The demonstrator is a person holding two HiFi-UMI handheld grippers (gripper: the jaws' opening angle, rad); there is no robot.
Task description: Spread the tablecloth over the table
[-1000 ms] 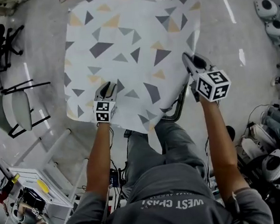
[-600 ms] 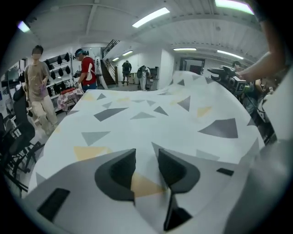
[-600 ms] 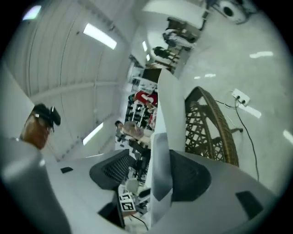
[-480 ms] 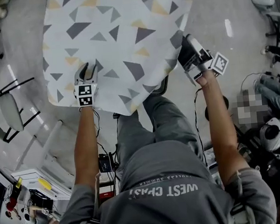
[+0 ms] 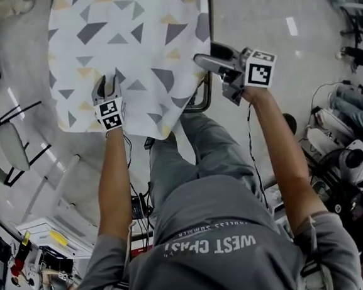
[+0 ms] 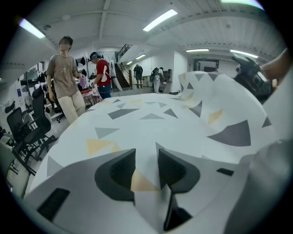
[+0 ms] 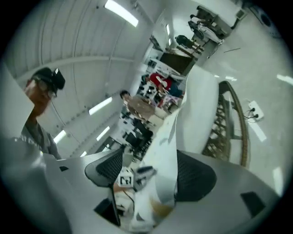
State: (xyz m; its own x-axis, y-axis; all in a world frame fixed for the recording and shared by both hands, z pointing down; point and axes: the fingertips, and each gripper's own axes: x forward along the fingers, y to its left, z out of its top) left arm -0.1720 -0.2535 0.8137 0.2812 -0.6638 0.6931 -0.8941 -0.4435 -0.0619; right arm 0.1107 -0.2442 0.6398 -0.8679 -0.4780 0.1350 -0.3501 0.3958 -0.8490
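The white tablecloth (image 5: 127, 26) with grey and yellow triangles lies over the table, its near edge hanging toward me. My left gripper (image 5: 106, 83) sits on the near left edge. In the left gripper view its jaws (image 6: 146, 153) stand a little apart, with a loose fold of the tablecloth (image 6: 151, 114) in the gap. My right gripper (image 5: 208, 55) points left at the cloth's right near corner. Its jaws (image 7: 150, 155) are opening wide; the hanging tablecloth edge (image 7: 167, 151) runs between them and the pads do not press on it.
Black chairs (image 5: 5, 150) stand at the left and a white cart (image 5: 51, 238) at the lower left. A dark metal frame (image 5: 203, 98) shows under the table's near right corner. Equipment (image 5: 355, 183) crowds the right. People (image 6: 64, 77) stand beyond the table.
The right gripper swung left along the cloth's right edge, rolled over, and its jaws spread off the cloth. The left gripper stayed at the near edge.
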